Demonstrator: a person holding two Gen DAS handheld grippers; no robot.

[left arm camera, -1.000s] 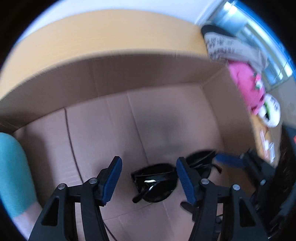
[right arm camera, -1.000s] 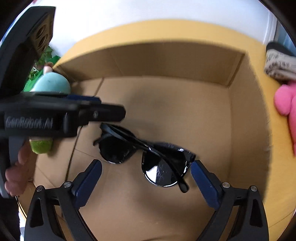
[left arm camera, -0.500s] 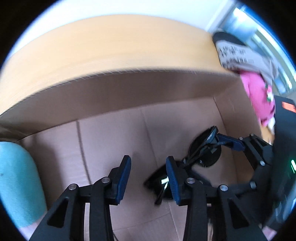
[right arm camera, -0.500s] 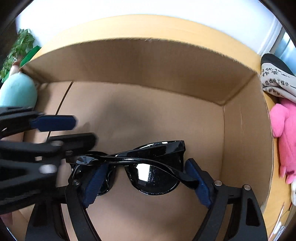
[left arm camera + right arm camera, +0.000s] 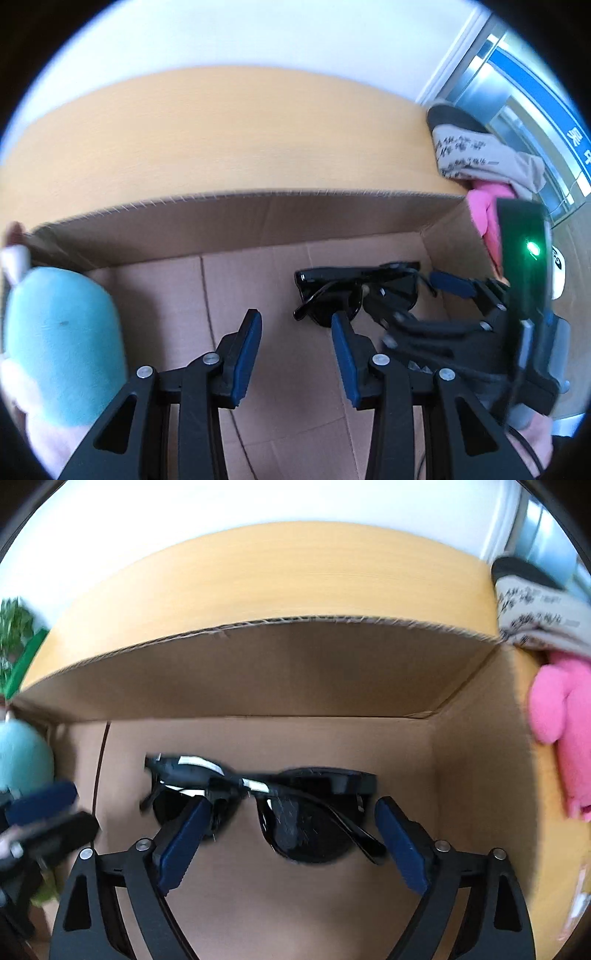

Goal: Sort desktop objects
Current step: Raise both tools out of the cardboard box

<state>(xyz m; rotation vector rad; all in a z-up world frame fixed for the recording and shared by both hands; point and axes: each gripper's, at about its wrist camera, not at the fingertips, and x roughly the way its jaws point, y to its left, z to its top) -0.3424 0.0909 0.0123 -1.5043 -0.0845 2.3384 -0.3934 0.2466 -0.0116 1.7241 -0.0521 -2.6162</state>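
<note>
Black sunglasses [image 5: 306, 830] stand upright inside an open cardboard box [image 5: 258, 672], folded, one lens between the blue pads of my right gripper [image 5: 291, 805]. The pads rest against the bridge and the outer hinge, and the jaws are opening slightly. In the left wrist view the sunglasses [image 5: 332, 295] hang to the right, with the right gripper [image 5: 406, 291] around them. My left gripper [image 5: 295, 319] hovers over the bare box floor left of them, its jaws partly apart with nothing between. Its blurred fingers [image 5: 44, 805] show at the left edge of the right wrist view.
A teal plush toy [image 5: 62, 343] lies in the box's left corner. Outside the right wall sit a pink plush [image 5: 565, 731] and a printed cloth bag [image 5: 535, 616]. The box [image 5: 258, 221] stands on a yellow wooden table [image 5: 221, 129]. Green leaves [image 5: 14, 635] show far left.
The left gripper narrowed, let the sunglasses go and drew back and up to their left. The right gripper closed around the sunglasses and tipped them from lying flat to upright.
</note>
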